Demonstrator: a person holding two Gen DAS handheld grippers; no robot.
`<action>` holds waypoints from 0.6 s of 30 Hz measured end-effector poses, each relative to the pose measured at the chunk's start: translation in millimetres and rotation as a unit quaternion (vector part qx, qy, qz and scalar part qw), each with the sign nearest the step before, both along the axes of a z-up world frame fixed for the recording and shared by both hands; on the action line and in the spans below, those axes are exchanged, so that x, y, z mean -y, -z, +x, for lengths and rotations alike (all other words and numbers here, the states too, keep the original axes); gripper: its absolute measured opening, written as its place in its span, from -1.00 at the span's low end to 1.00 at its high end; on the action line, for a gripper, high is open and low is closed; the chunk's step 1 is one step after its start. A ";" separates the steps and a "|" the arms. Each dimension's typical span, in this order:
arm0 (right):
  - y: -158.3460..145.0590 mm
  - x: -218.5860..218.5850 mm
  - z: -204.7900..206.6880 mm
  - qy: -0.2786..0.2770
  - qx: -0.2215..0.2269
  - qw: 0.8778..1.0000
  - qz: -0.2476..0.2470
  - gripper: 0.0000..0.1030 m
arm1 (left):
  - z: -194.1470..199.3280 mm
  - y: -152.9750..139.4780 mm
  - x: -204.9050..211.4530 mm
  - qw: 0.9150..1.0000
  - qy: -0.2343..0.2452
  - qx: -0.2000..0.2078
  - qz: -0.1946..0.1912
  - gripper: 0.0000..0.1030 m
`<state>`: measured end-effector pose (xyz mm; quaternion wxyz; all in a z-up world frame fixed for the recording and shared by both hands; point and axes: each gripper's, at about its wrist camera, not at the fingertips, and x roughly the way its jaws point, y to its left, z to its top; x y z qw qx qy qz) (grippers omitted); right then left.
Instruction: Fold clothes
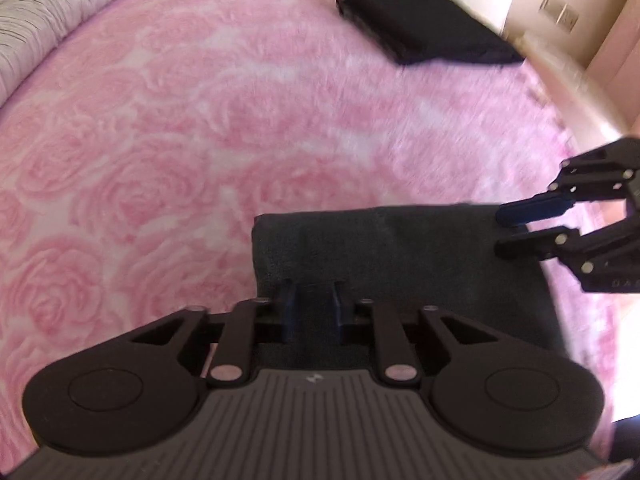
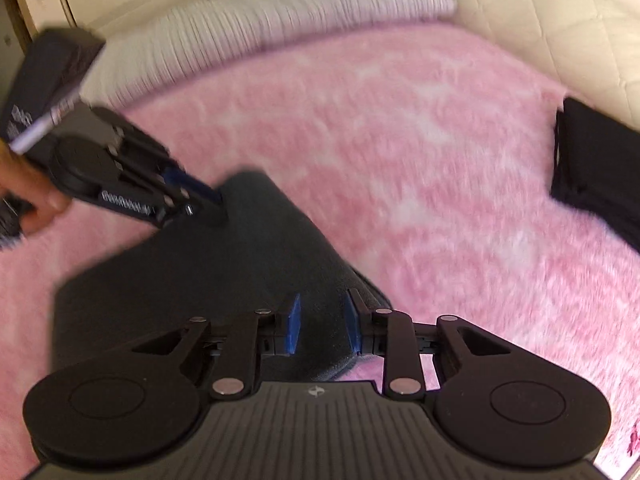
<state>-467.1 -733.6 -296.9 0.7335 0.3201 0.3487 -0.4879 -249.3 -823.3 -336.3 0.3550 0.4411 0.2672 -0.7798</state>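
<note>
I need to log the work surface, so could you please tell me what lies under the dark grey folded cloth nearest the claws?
The dark grey folded cloth lies on the pink rose-patterned blanket. The blanket beneath the cloth is hidden.

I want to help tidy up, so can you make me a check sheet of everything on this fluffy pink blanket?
Surface: pink blanket, fluffy, rose pattern.
Job's things: dark grey cloth, folded, under both grippers; black folded garment farther off, apart from it.
Clutter: nothing seen.
Grippers: left gripper at one end of the grey cloth, grip unclear; right gripper fingers apart, a fold of cloth between them.
Cables: nothing seen.
Surroundings: striped bedding, cream quilted padding, wall sockets.
</note>
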 end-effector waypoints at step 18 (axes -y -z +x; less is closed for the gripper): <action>0.3 9.8 -1.5 0.017 0.004 0.997 0.069 -0.54 | 27.5 -17.8 -25.9 0.998 -0.027 0.038 0.037 -0.84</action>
